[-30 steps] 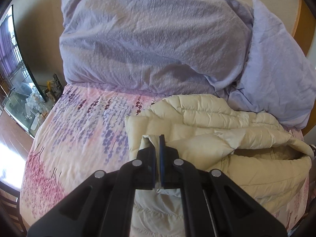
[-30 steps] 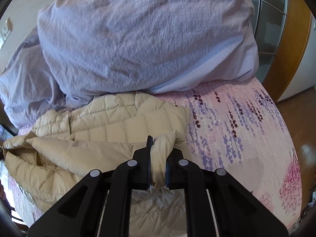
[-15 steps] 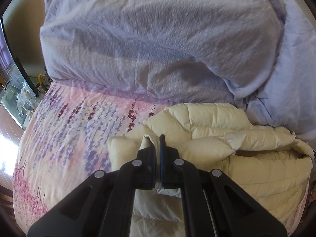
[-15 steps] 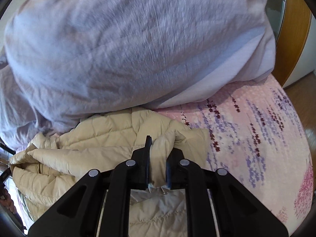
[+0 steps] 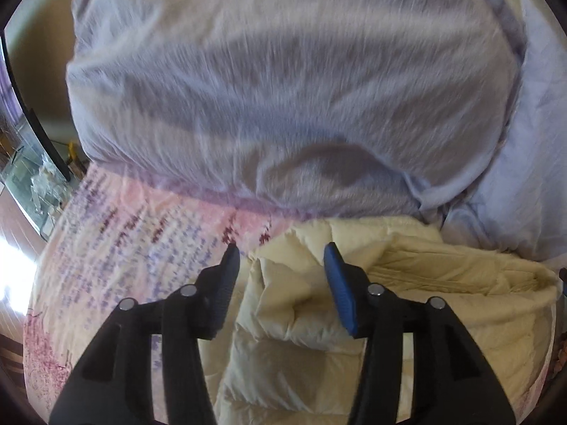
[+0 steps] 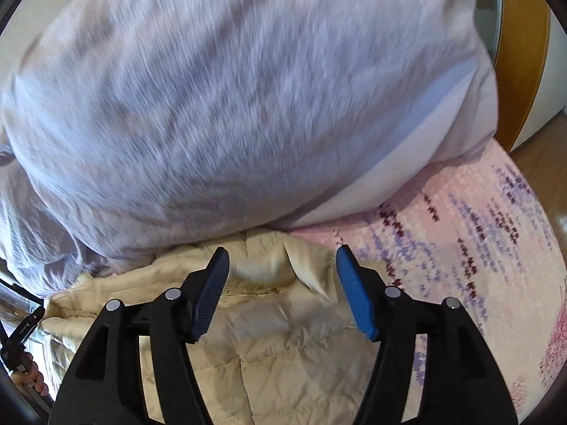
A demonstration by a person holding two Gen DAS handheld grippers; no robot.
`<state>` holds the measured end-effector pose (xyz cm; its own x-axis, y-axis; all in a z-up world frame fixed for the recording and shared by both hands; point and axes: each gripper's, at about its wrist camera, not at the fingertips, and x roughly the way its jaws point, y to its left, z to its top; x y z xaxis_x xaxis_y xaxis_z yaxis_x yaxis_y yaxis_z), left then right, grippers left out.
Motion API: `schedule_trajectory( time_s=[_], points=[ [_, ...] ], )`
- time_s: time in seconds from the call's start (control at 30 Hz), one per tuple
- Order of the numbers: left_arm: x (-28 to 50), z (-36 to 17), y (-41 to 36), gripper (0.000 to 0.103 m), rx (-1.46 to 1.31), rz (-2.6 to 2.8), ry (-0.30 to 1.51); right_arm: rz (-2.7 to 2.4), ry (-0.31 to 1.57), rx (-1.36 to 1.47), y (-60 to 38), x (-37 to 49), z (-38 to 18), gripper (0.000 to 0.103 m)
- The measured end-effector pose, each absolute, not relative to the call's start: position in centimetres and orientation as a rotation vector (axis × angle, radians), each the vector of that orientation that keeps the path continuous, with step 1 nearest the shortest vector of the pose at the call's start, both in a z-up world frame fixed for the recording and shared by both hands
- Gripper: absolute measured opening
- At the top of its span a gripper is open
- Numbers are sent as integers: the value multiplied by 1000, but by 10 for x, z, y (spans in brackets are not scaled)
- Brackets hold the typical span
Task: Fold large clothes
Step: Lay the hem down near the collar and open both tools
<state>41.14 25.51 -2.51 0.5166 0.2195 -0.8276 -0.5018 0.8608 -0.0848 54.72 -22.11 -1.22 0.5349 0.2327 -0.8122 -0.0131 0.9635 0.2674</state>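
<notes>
A cream quilted puffer jacket (image 5: pixel 407 301) lies folded on the bed, its far edge close to the big lavender duvet. My left gripper (image 5: pixel 281 251) hovers over the jacket's left corner with its jaws opening; a fold of the cloth lies between them, untouched by the pads. In the right wrist view the same jacket (image 6: pixel 283 336) lies under my right gripper (image 6: pixel 281 255), whose jaws are also opening. The jacket's right corner sits loose between those fingers, free of both pads.
A bulky lavender duvet (image 5: pixel 283 88) is piled at the far side of the bed, seen also as the duvet (image 6: pixel 230 106) on the right. The floral pink bedsheet (image 5: pixel 124 248) spreads to the left, the bedsheet (image 6: pixel 478 248) to the right. A wooden door frame (image 6: pixel 521 53) stands far right.
Both grippers carried the jacket's edge toward the duvet, then their jaws parted and let go of the cloth. The released corners now lie on the folded jacket.
</notes>
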Motion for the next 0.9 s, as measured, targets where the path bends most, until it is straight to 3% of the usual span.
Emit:
schedule_trajectory(
  time_s=[0.27,0.9],
  points=[
    [389,-11,246,51,-310,437,913,172,987,235,-222,525,-6,65],
    [412,-64,229,56,-268,430,961,101,1023,37,-181,531,-60,65]
  ],
)
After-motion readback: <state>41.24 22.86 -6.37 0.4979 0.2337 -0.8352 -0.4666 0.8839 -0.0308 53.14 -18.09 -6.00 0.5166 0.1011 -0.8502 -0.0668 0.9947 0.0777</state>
